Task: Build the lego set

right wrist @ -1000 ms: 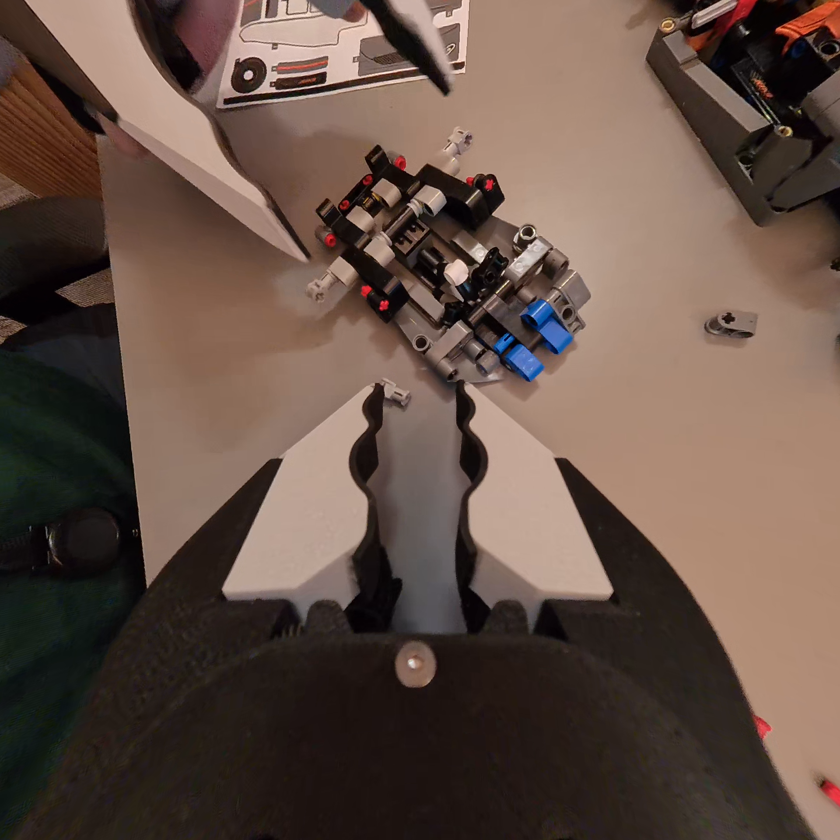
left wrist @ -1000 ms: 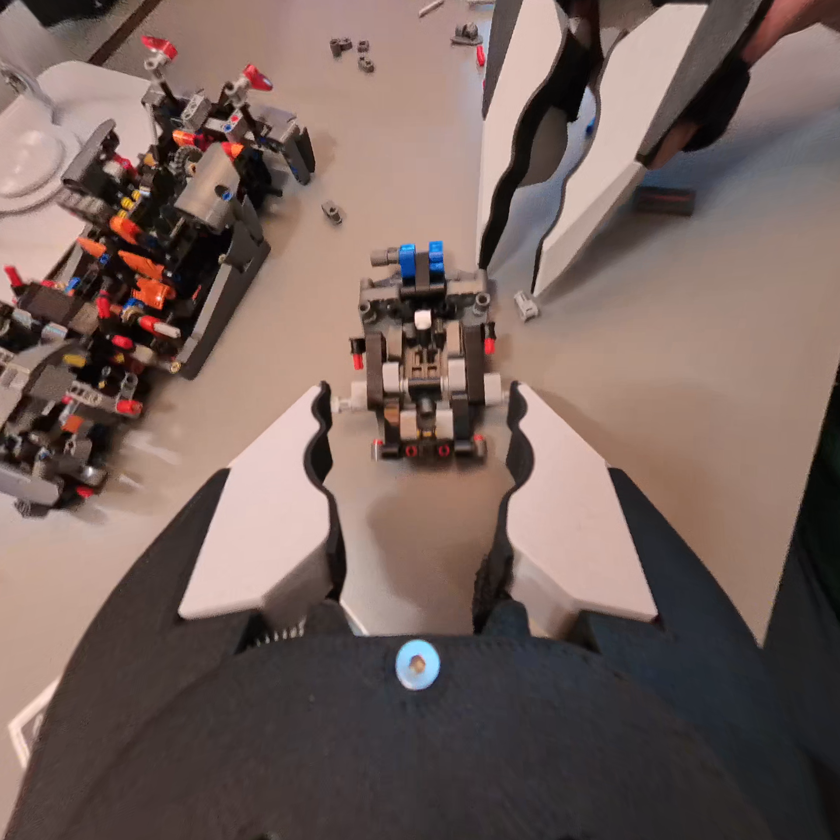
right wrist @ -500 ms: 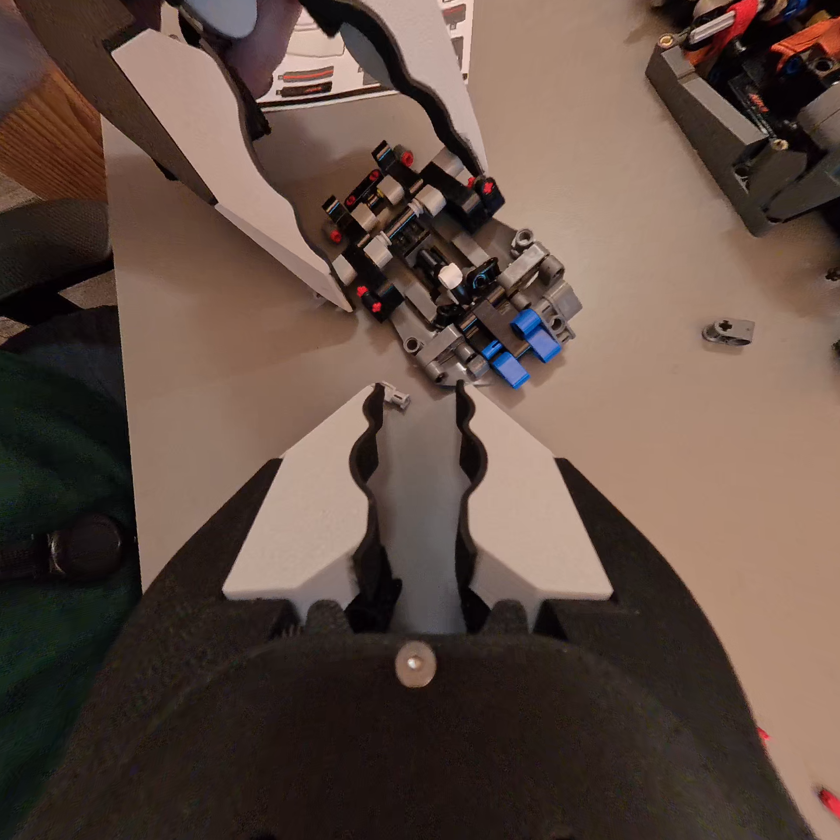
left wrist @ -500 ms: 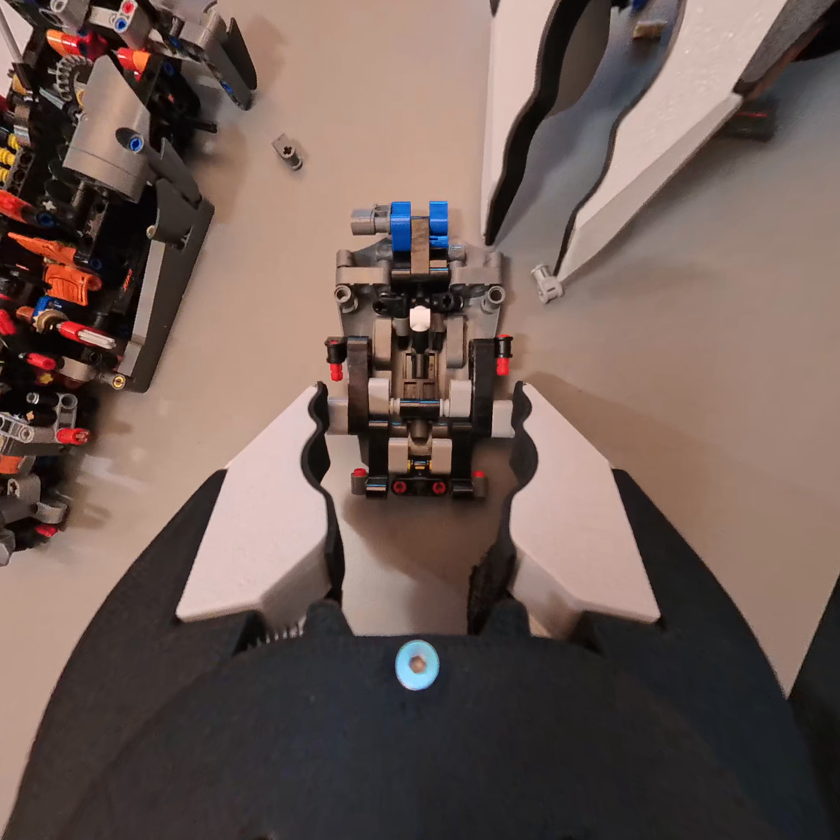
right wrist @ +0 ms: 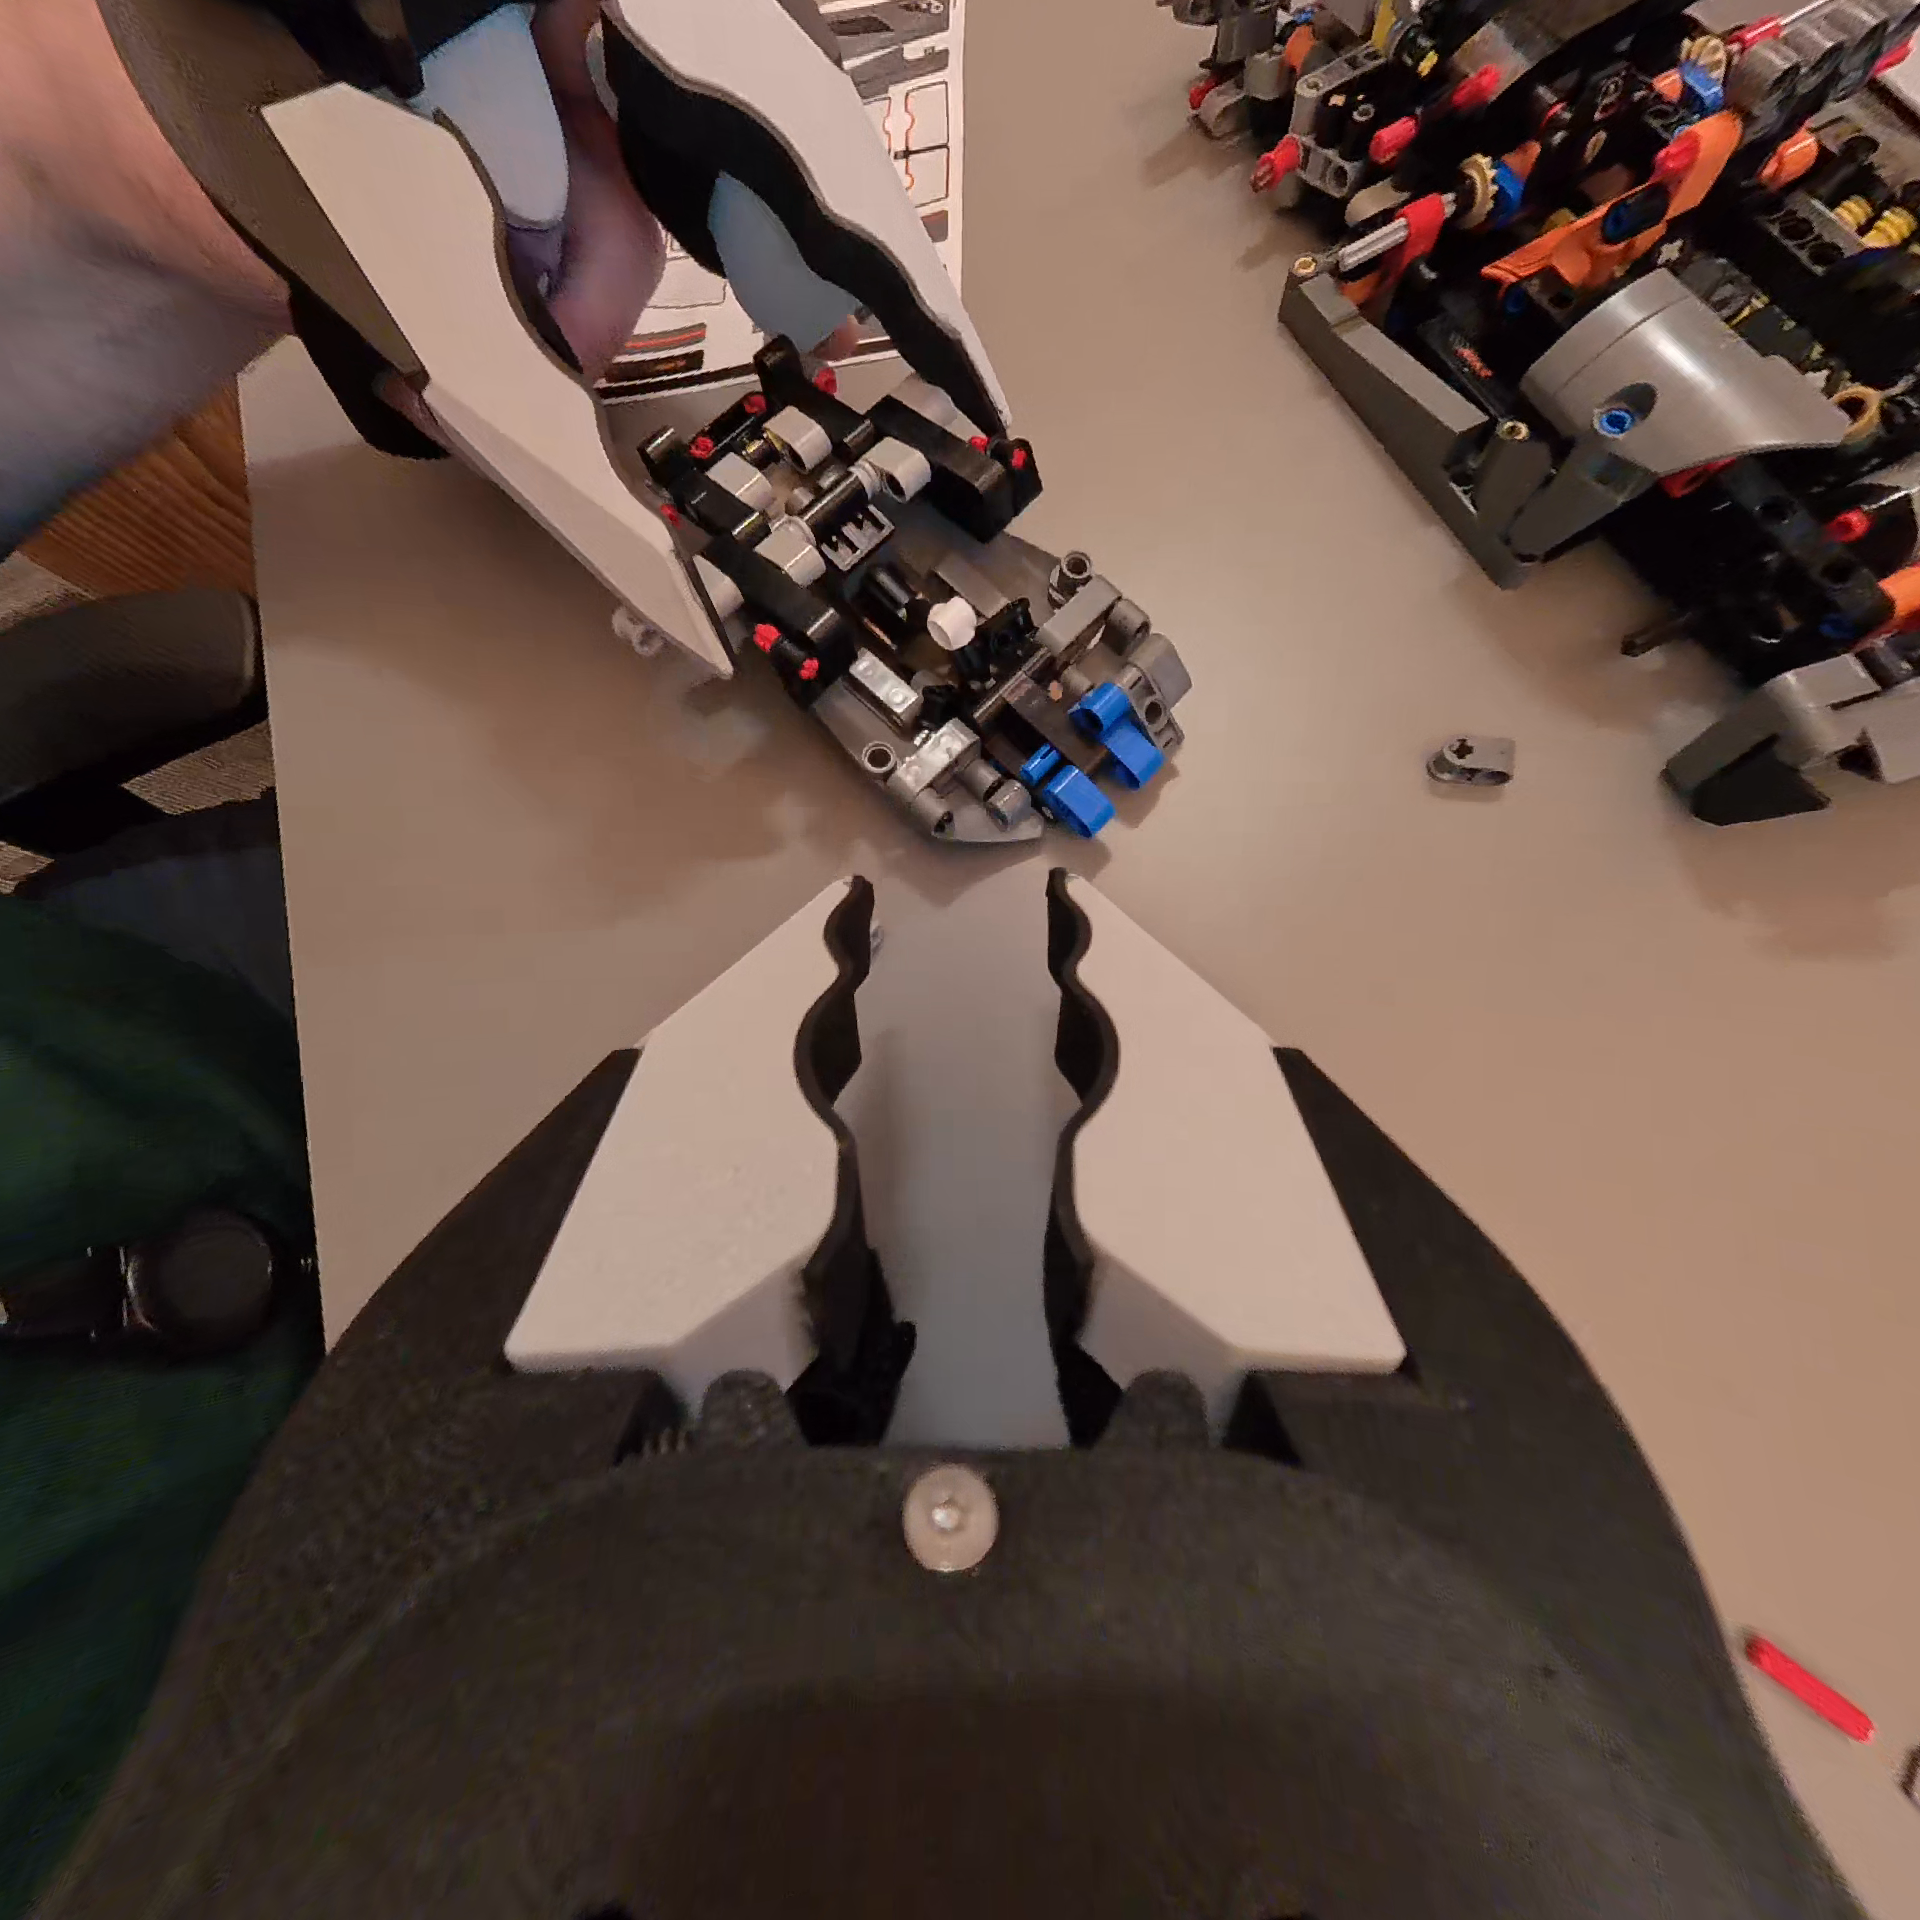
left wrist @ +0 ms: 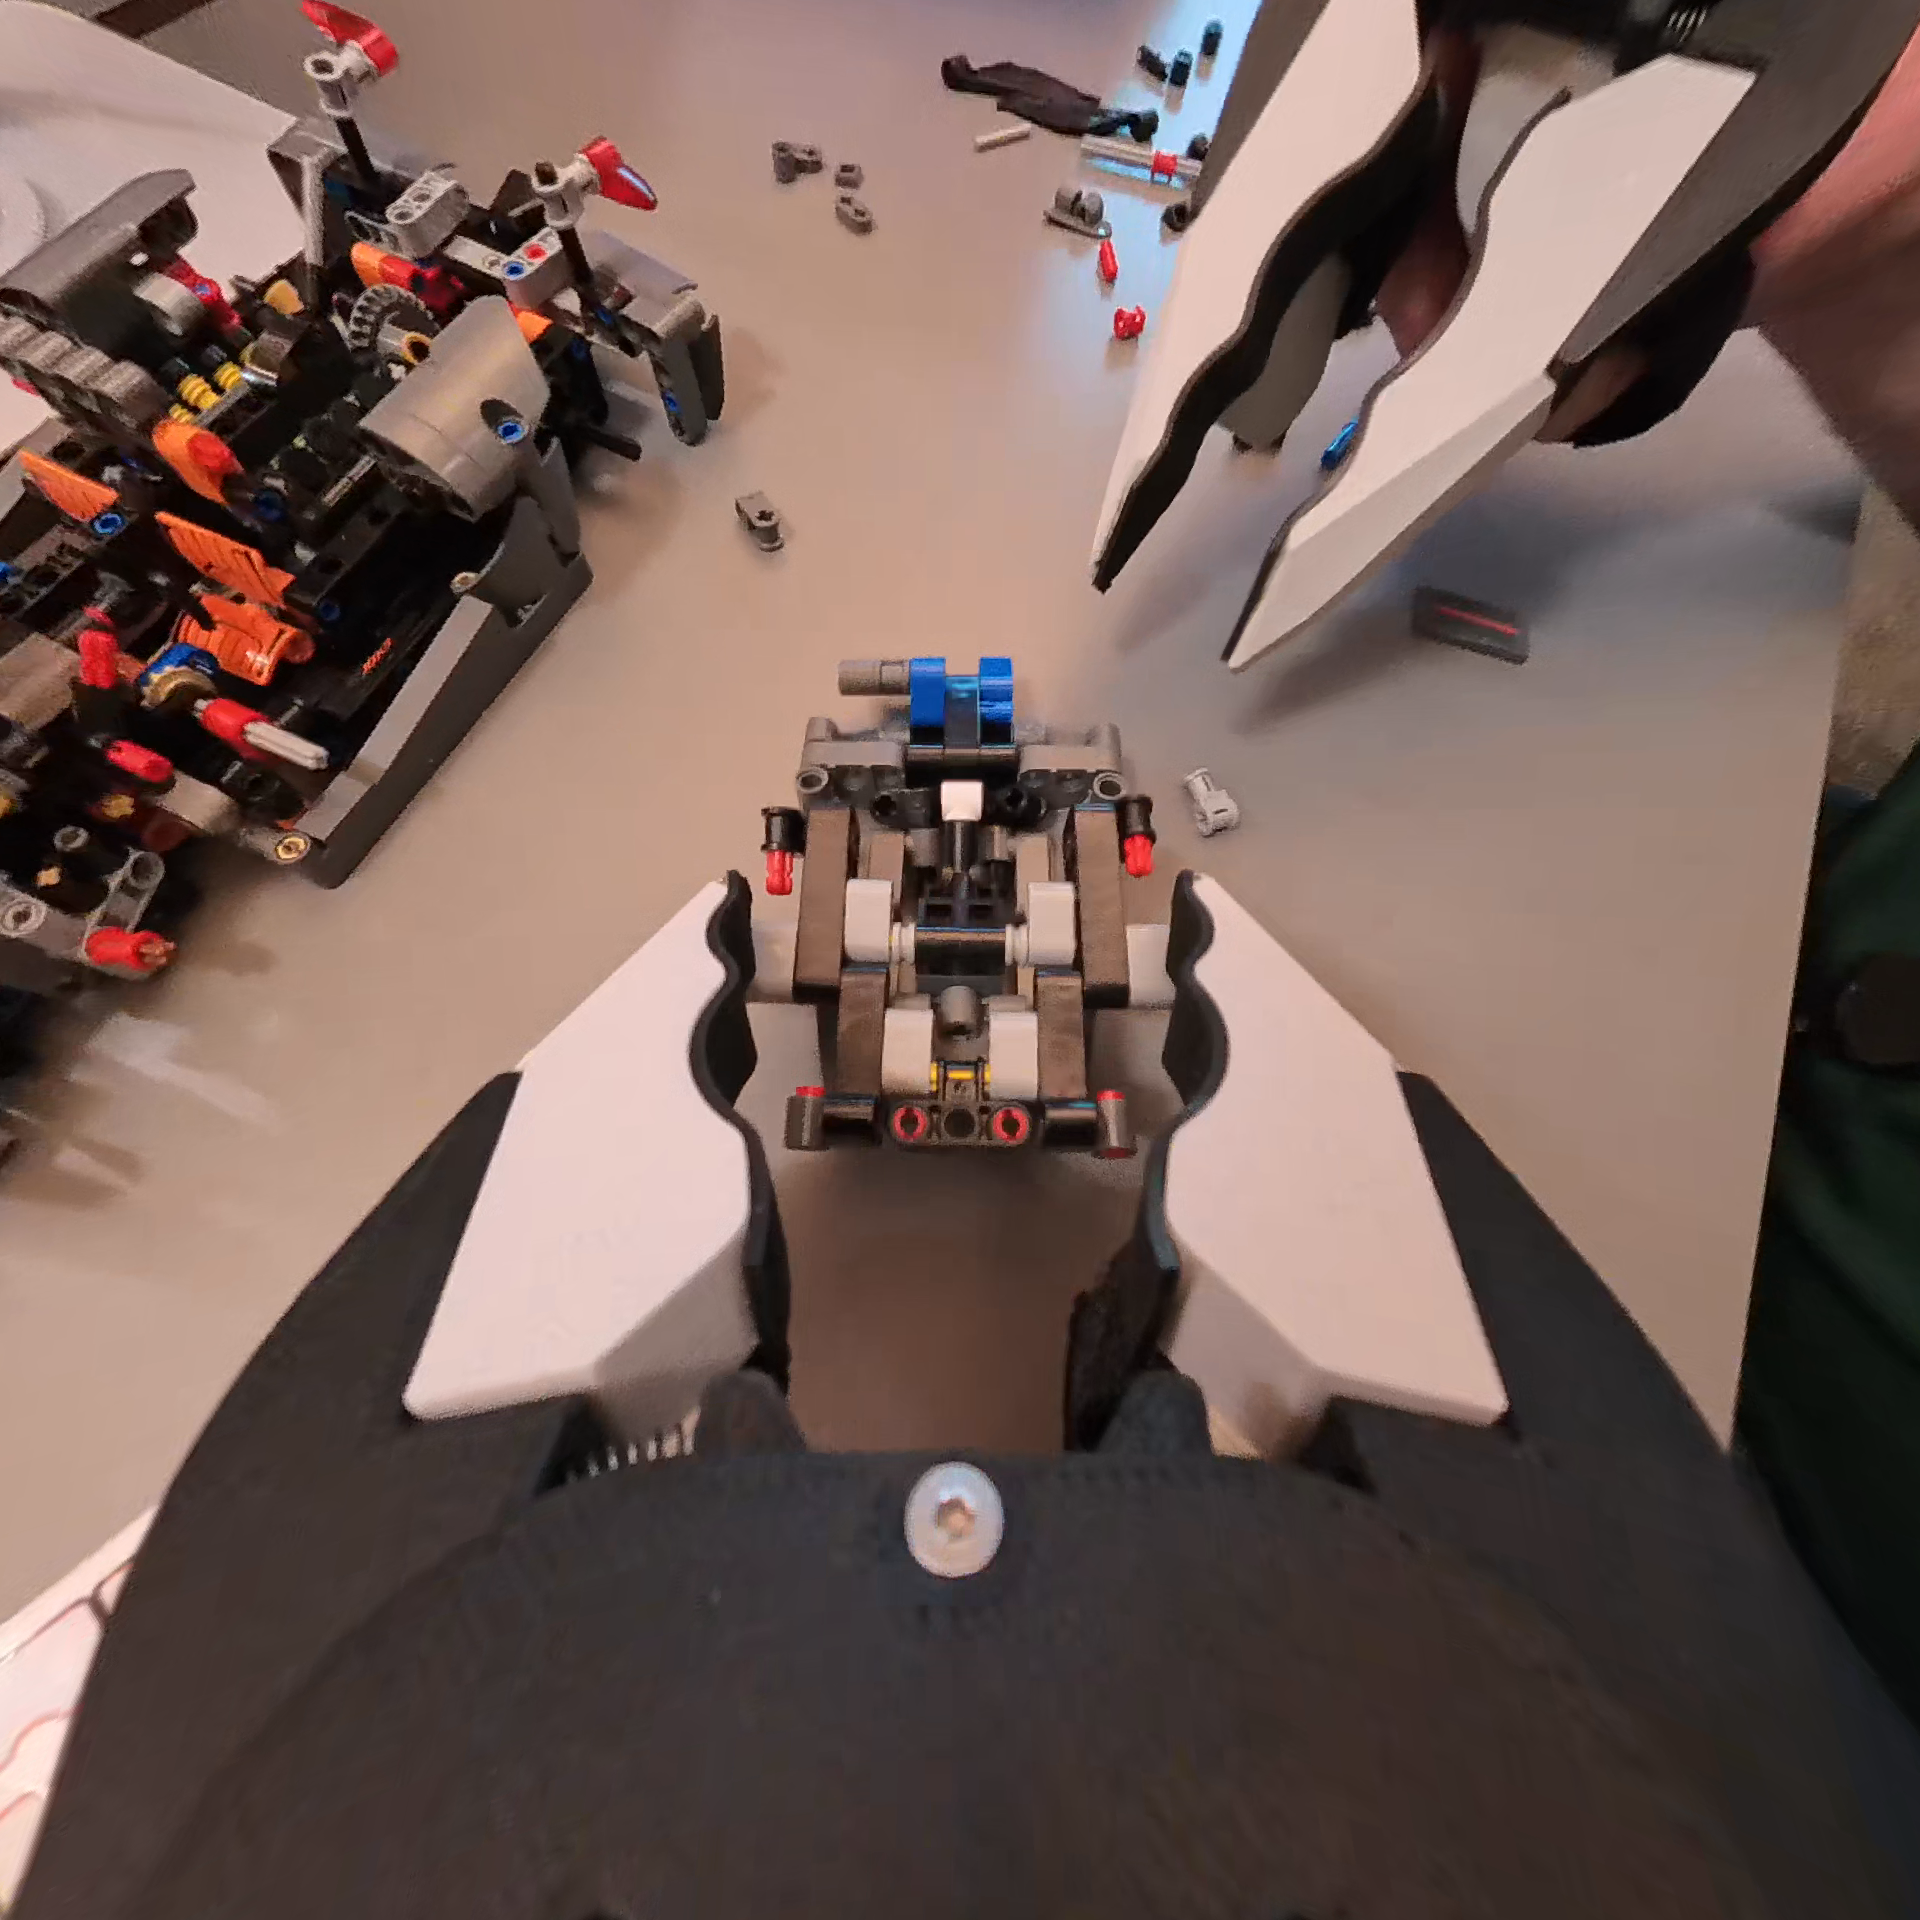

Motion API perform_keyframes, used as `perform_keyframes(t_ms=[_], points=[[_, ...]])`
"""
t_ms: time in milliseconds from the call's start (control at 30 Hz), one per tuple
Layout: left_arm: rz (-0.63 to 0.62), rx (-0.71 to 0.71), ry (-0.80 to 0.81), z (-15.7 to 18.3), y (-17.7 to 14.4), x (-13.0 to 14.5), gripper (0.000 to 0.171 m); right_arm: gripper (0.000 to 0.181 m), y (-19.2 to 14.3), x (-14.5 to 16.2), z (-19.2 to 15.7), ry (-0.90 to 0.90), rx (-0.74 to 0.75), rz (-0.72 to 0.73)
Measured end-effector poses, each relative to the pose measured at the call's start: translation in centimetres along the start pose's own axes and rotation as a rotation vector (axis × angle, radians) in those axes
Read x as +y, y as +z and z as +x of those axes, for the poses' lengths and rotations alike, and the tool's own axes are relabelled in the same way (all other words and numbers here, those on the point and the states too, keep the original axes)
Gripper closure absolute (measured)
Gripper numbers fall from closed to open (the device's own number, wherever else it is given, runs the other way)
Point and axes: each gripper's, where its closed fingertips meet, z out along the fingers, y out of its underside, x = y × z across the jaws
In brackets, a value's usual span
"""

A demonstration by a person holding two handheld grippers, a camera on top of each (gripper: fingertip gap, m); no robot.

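A small black and grey subassembly [left wrist: 956, 935] with blue pins at its far end lies in the middle of the table [left wrist: 935, 416]. My left gripper [left wrist: 956, 904] is shut on its black end, one finger against each side. In the right wrist view the left gripper [right wrist: 857, 545] holds that end slightly raised while the grey nose of the subassembly [right wrist: 935, 665] rests on the table. My right gripper [right wrist: 956, 883] is open a little and empty, just short of the blue pins. It also shows in the left wrist view [left wrist: 1169, 623], above the table.
A large partly built chassis [left wrist: 260, 468] fills the left side and shows in the right wrist view [right wrist: 1662, 364]. A light grey connector [left wrist: 1208, 802], a dark grey connector [right wrist: 1475, 758], a red pin [right wrist: 1808, 1704] and a printed sheet [right wrist: 914, 135] lie around. The table edge [right wrist: 270, 831] is near. From the right gripper's tips to the light grey connector [left wrist: 1208, 802] is close to 4 cm.
My left gripper has moved forward around the subassembly, closed on its black end and tipped that end up. My right gripper has stayed just short of the blue end.
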Motion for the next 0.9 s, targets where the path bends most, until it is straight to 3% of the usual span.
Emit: perform_keyframes(t_ms=[167, 600, 900], points=[[0.027, 0.017, -0.001, 0.1, -0.3, 0.0, 0.093, 0.148, 0.5, -0.2, -0.7, -0.009, -0.018, 0.002], [0.044, 0.069, 0.223, 1.5, -1.2, -0.1, 0.093, 0.149, 1.2, -1.2, -0.6, -0.082, -0.028, 0.002], [0.055, 0.076, 0.149, 0.4, -1.5, -1.6, 0.094, 0.148, 1.0, -1.2, -0.6, -0.069, -0.034, 0.033]])
